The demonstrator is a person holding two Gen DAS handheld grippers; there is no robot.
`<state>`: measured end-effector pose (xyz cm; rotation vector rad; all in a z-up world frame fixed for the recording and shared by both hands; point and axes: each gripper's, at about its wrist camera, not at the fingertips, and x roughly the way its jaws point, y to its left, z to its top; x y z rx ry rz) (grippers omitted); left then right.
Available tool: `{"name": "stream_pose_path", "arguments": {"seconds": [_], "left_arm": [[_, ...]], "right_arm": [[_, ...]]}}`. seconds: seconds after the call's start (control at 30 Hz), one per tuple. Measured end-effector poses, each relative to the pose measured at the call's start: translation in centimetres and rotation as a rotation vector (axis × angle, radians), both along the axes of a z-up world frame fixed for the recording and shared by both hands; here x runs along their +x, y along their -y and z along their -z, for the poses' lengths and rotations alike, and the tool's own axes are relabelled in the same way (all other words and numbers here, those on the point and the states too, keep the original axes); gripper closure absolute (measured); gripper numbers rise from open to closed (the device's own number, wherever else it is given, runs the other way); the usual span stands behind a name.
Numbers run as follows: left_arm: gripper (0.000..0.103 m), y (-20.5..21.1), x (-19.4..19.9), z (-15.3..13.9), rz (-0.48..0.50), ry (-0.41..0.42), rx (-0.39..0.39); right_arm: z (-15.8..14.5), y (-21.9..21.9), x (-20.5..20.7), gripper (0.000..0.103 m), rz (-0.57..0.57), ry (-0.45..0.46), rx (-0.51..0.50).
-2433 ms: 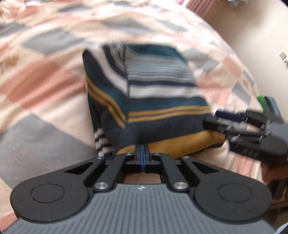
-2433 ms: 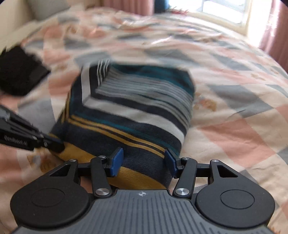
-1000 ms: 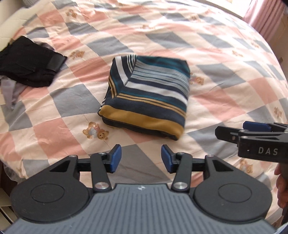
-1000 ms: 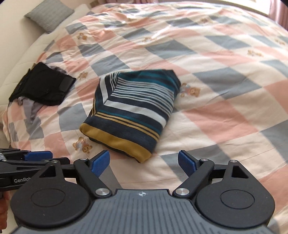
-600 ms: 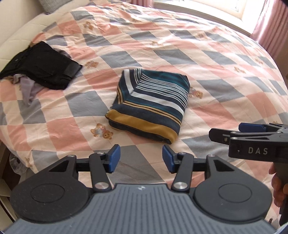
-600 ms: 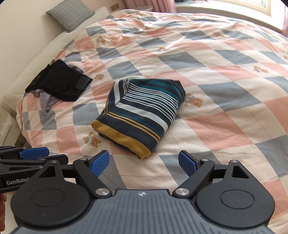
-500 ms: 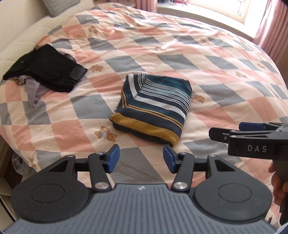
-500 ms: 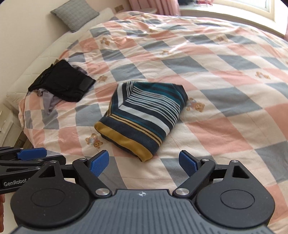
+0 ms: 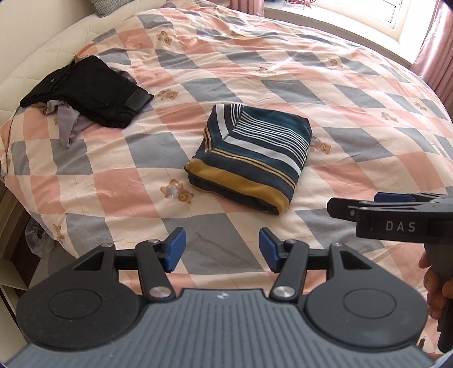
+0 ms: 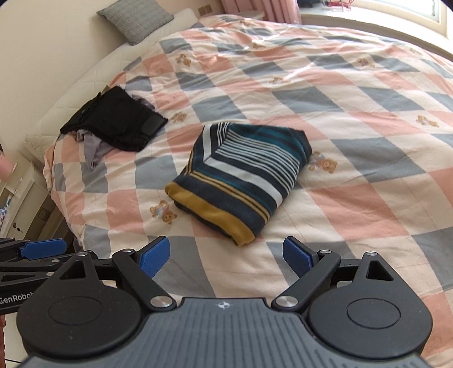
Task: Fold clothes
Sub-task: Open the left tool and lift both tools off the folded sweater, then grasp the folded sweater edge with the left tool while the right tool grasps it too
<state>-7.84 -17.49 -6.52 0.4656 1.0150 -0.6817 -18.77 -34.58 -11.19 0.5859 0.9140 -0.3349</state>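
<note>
**Folded sweater on the bed, both grippers held back from it**

A bed (image 9: pixel 354 93) covered with a pink, grey and cream checked quilt fills both views. Near its middle lies a striped sweater (image 9: pixel 252 158), folded into a compact rectangle with its mustard band toward the near edge. Far to the left, well apart from it, sits a pile of black clothes (image 9: pixel 90 90) with a bit of grey cloth beneath. A grey pillow (image 10: pixel 134 17) rests at the far left edge.

The left gripper (image 9: pixel 222 249) hangs near the bed's near edge, jaws wide apart and holding nothing; the sweater lies beyond it, clear of the fingertips. The right gripper (image 10: pixel 226 254) is likewise spread wide and empty, with the sweater just ahead, not touching.
</note>
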Motion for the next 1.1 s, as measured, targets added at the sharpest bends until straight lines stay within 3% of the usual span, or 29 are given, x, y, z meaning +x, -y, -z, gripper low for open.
{"name": "stream_pose_path", "arguments": {"seconds": [0.1,0.17,0.3,0.37,0.57,0.67,0.8,0.97,1.1], "left_arm": [[0.043,0.2,0.2,0.9,-0.003,-0.031,0.0],[0.035,-0.2,1.2,2.4,-0.021,-0.1,-0.032],[0.011,-1.6,4.3,6.0,-0.147,-0.323,-0.203],[0.011,-2.4,6.0,8.3,-0.241,-0.428,-0.279],[0.01,-4.4,11.6,16.8,-0.597,-0.774,-0.638],[0.01,-3.6,13.4,20.4,-0.661,-0.793,-0.706],[0.015,-1.7,15.3,23.8,-0.65,-0.755,-0.721],[0.038,0.0,16.7,27.5,-0.623,-0.75,-0.748],[0.039,0.7,17.2,30.0,-0.619,-0.775,-0.774]], "right_arm": [[0.6,0.0,-0.1,0.012,0.003,-0.01,0.009],[1.3,0.2,-0.3,0.012,0.006,-0.029,0.02],[3.2,0.7,-0.9,0.011,0.025,-0.089,0.048],[4.1,1.1,-1.3,0.011,0.039,-0.117,0.062],[6.8,2.4,-1.9,0.011,0.075,-0.21,0.099],[8.3,2.6,-1.4,0.011,0.065,-0.259,0.112],[10.0,2.9,-0.4,0.011,0.046,-0.33,0.124],[11.9,4.0,0.8,0.01,0.039,-0.398,0.141],[13.5,5.2,2.1,0.01,0.039,-0.439,0.156]]}}
